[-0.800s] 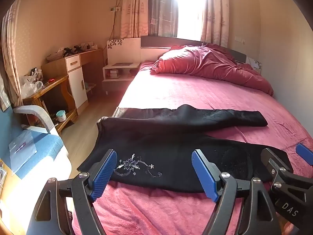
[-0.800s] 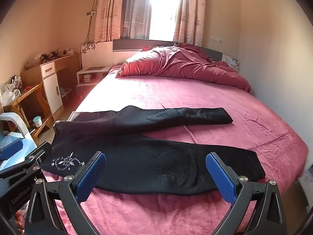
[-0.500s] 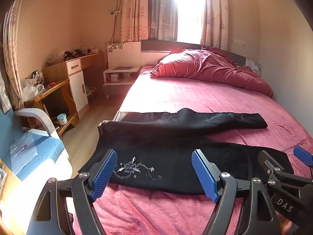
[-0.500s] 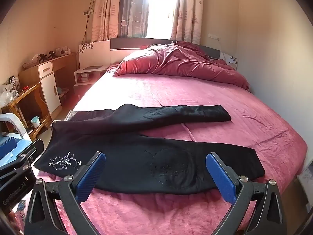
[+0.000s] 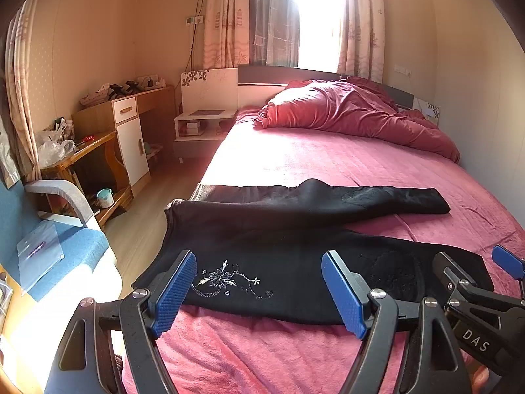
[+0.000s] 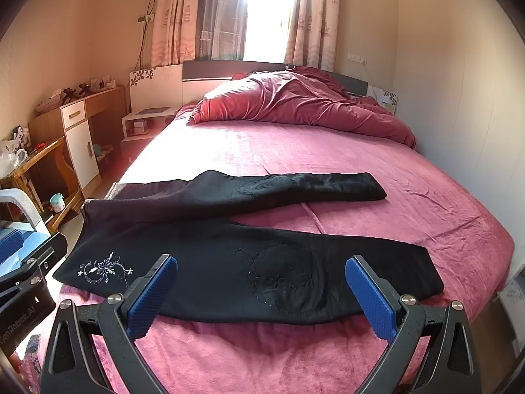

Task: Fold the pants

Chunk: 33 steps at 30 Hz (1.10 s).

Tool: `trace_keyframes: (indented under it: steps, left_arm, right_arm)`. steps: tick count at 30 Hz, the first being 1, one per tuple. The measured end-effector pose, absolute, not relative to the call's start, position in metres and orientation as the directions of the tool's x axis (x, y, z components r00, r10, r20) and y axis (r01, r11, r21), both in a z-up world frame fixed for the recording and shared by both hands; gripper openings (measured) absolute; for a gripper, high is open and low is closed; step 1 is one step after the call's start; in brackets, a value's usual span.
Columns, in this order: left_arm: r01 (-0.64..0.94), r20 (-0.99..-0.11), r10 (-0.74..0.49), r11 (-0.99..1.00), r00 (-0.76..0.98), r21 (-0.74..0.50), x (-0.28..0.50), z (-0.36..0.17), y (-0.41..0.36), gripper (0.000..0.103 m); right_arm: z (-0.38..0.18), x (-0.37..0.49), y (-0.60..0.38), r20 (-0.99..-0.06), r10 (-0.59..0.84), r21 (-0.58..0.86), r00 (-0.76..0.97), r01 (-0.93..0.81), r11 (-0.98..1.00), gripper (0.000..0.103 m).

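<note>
Black pants [image 5: 279, 249] lie spread flat across the pink bed, waist at the left edge, both legs running right and splayed apart. They also show in the right wrist view [image 6: 229, 262]. White flower embroidery [image 5: 226, 282] marks the near hip. My left gripper [image 5: 259, 289] is open and empty, hovering above the near edge of the pants by the embroidery. My right gripper [image 6: 262, 295] is open and empty, above the near leg's knee area. Each gripper shows at the edge of the other's view.
A rumpled red duvet [image 5: 354, 115] is heaped at the head of the bed [image 5: 295, 157]. A blue chair [image 5: 55, 246] and wooden desks [image 5: 98, 151] stand left of the bed. A wall runs along the bed's right side.
Both grippers have lifted or tilted slightly, so the pants sit a little lower in both views. Both jaws stay open. The pants have not moved.
</note>
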<state>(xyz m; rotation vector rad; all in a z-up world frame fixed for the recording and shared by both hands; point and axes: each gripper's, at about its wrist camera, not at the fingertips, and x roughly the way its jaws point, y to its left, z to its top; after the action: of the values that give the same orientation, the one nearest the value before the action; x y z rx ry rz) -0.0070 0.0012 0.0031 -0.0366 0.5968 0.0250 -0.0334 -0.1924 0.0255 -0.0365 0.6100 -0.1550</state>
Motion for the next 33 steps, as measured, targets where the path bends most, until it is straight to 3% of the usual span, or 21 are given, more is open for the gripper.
trace_keyframes:
  steps: [33]
  left_arm:
    - [-0.036, -0.597, 0.008, 0.999, 0.802, -0.035, -0.002, -0.012, 0.0, 0.081]
  right_arm:
    - [0.016, -0.031, -0.195, -0.592, -0.156, -0.079, 0.791, 0.135, 0.988, 0.103]
